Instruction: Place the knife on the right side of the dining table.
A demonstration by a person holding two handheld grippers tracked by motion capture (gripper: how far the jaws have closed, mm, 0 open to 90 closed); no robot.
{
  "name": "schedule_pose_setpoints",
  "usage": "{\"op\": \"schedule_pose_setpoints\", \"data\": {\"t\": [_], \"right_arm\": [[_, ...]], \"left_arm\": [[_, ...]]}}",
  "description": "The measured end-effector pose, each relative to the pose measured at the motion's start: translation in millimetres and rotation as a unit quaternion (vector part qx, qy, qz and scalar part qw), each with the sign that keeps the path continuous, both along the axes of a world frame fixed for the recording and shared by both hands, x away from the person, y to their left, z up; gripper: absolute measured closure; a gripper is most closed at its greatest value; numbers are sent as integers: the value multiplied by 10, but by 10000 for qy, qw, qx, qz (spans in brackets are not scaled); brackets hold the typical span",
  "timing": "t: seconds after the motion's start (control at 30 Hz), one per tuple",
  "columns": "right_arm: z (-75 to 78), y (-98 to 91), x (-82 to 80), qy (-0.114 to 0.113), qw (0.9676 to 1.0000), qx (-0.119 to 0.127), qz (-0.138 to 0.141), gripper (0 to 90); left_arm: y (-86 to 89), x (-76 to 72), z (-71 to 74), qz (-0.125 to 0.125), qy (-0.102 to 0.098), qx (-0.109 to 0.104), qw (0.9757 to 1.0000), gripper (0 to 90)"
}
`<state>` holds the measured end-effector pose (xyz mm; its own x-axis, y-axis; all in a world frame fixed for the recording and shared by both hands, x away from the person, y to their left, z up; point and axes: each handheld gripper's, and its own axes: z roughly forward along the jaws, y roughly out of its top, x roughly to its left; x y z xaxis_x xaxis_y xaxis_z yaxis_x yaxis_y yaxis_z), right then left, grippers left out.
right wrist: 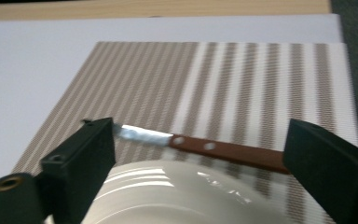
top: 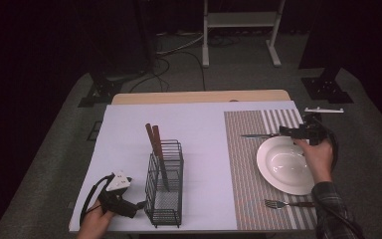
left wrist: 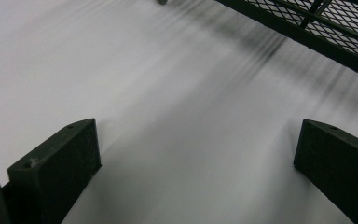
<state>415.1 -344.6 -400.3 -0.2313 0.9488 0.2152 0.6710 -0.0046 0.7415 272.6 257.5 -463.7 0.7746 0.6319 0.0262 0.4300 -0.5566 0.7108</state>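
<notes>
Listing largest first: your counter (top: 129,124), covered by a white sheet, with a strip of bare wood along its far edge. On its right half lies a striped placemat (top: 243,149), running from far to near. A black wire caddy (top: 165,184) stands left of the mat toward the near edge, and two wooden handles (top: 153,139) rise out of it, tilted to the left. A white plate (top: 283,164) sits on the mat's right part. Your left gripper (top: 140,204) rests low at the near left, just beside the caddy; in the left gripper view (left wrist: 196,154) its jaws stand spread with only white sheet between them. Your right gripper (top: 284,131) hangs above the plate's far rim, pointing left; in the right gripper view (right wrist: 198,154) its jaws are wide apart, pinching nothing. A knife (right wrist: 200,147) with a brown handle lies flat on the mat just beyond the plate's far rim, blade to the left, seen between those spread jaws but apart from both. A fork (top: 281,203) lies on the mat near the plate's near edge, tines to the left.
</notes>
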Motion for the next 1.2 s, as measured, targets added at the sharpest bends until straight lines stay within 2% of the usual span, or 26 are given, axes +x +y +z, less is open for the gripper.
{"op": "schedule_pose_setpoints", "data": {"t": [0.1,0.23,0.43,0.53,0.63,0.7,0.8,0.9,0.93,0.97,1.2], "right_arm": [[38,180,-80,-64,9994,-148,299,9],[69,389,-179,-125,9974,-223,681,8],[65,731,-340,-182,9911,-317,1281,0],[74,924,-438,-341,9854,-412,1619,0],[85,1075,-500,-410,9811,-385,1851,0],[87,1169,-541,-428,9788,-341,1973,0],[67,1381,-653,-460,9727,-373,2245,0],[28,1509,-730,-445,9678,-362,2450,0],[11,1555,-758,-429,9658,-348,2533,0],[-14,1631,-805,-435,9620,-361,2670,0],[-155,1914,-974,-411,9457,-480,3188,0]], "left_arm": [[0,0,0,3,2,-3,10000,0],[1,0,2,-1,11,4,10000,0],[2,0,2,-3,12,10,10000,0],[2,0,2,-2,12,8,10000,0],[2,-1,2,-1,9,8,10000,0],[1,-2,2,2,6,3,10000,0],[1,-2,2,1,8,0,10000,0],[2,-1,2,-2,9,6,10000,0],[2,-1,2,-1,9,6,10000,0],[2,-1,2,-1,9,5,10000,0],[2,0,2,-2,12,2,10000,0]]}}
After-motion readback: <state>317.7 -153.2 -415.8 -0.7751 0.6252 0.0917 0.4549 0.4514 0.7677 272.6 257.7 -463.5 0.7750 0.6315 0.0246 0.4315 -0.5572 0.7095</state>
